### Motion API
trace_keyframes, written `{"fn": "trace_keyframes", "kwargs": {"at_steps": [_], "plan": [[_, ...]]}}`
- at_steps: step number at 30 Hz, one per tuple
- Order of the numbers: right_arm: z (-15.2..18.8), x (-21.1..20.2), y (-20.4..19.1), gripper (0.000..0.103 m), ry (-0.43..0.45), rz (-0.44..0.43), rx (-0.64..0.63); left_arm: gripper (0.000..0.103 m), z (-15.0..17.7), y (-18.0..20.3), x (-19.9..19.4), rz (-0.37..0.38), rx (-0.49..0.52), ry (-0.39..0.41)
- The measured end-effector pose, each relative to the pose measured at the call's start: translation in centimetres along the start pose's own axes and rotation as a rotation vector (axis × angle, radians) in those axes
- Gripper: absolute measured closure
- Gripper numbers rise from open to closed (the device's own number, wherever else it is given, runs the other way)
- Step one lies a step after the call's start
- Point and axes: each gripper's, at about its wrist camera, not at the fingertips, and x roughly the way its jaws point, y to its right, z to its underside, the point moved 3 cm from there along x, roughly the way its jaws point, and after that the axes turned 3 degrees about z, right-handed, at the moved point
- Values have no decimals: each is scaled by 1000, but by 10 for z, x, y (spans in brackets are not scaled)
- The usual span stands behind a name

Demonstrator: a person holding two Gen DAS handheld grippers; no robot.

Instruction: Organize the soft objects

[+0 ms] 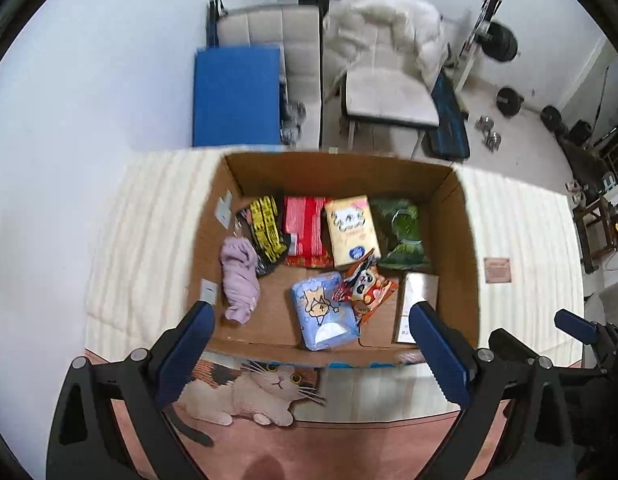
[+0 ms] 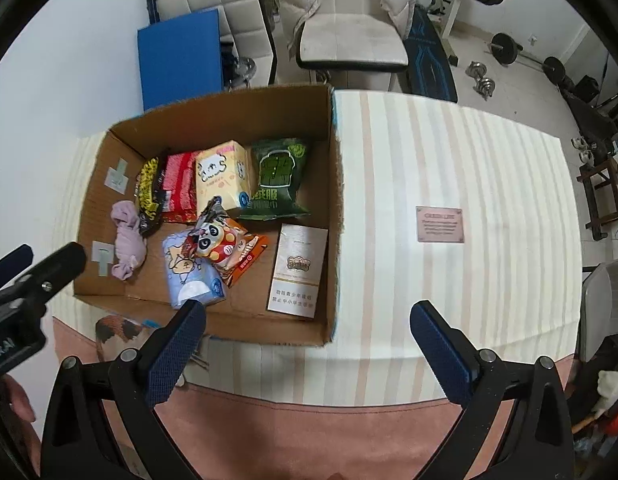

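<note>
An open cardboard box (image 1: 465, 240) (image 2: 333, 208) stands on a striped cloth. Inside lie a lilac cloth bundle (image 1: 240, 280) (image 2: 128, 240), a blue tissue pack (image 1: 325, 316) (image 2: 191, 276), a yellow tissue pack (image 1: 351, 230) (image 2: 223, 176), a green packet (image 1: 403, 232) (image 2: 279, 178), a red packet (image 1: 305, 226) (image 2: 180, 186), a black-and-yellow packet (image 1: 265, 228) (image 2: 149, 190), a panda snack bag (image 1: 367, 286) (image 2: 225, 246) and a white card box (image 1: 415, 308) (image 2: 299, 270). My left gripper (image 1: 311, 344) is open and empty over the box's near wall. My right gripper (image 2: 307, 344) is open and empty at the box's near right corner.
The striped table cloth (image 2: 449, 184) stretches right of the box, with a small pink label (image 2: 440, 225) on it. A cat picture (image 1: 265, 394) lies on the near edge. Behind the table stand a blue board (image 1: 237, 96), chairs (image 1: 389, 96) and gym weights (image 2: 485, 84).
</note>
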Motion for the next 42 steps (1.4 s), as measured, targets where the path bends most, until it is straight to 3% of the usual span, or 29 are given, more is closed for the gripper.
{"fn": "trace_keyframes", "kwargs": {"at_steps": [7, 13, 18, 25, 42], "plan": [[31, -87, 13, 0, 151, -7, 19, 3, 27, 11, -79, -25, 17, 129], [72, -168, 23, 0, 287, 18, 24, 3, 53, 17, -136, -21, 24, 190], [99, -211, 27, 0, 338, 9, 22, 3, 69, 23, -167, 7, 25, 218], [119, -252, 29, 0, 422, 63, 19, 3, 82, 29, -189, 14, 27, 250], [136, -290, 39, 0, 464, 74, 41, 3, 90, 38, -224, -15, 67, 331]]}}
